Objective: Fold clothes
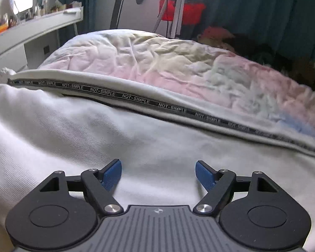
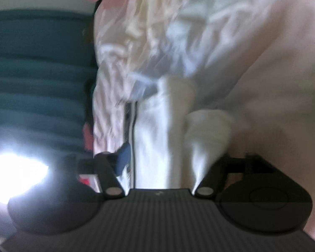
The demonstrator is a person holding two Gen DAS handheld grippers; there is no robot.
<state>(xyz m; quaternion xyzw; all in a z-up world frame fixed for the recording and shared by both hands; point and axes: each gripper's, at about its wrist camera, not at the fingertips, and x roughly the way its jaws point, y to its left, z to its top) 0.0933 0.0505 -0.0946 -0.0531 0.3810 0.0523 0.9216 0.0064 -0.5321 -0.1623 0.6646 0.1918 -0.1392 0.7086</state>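
Hovering low over the white garment (image 1: pixel 136 138), left gripper (image 1: pixel 158 173), blue fingers (image 1: pixel 112 175) spread wide with nothing between them, only flat cloth beneath. Running from far left toward near right across the left wrist view, the black lettered tape (image 1: pixel 134 98) along the garment's folded edge: long axis crosswise to these fingers, lying ahead of them on the bed (image 1: pixel 157 58). Farther right, right gripper (image 2: pixel 163 157), badly blurred; a hanging fold of the same garment (image 2: pixel 157 130) sitting between its fingers (image 2: pixel 124 155), one finger hidden behind cloth, so pinching or merely straddling cannot be told. Shown only in the left wrist view: the full tape line. Only in the right: the bunched fold.
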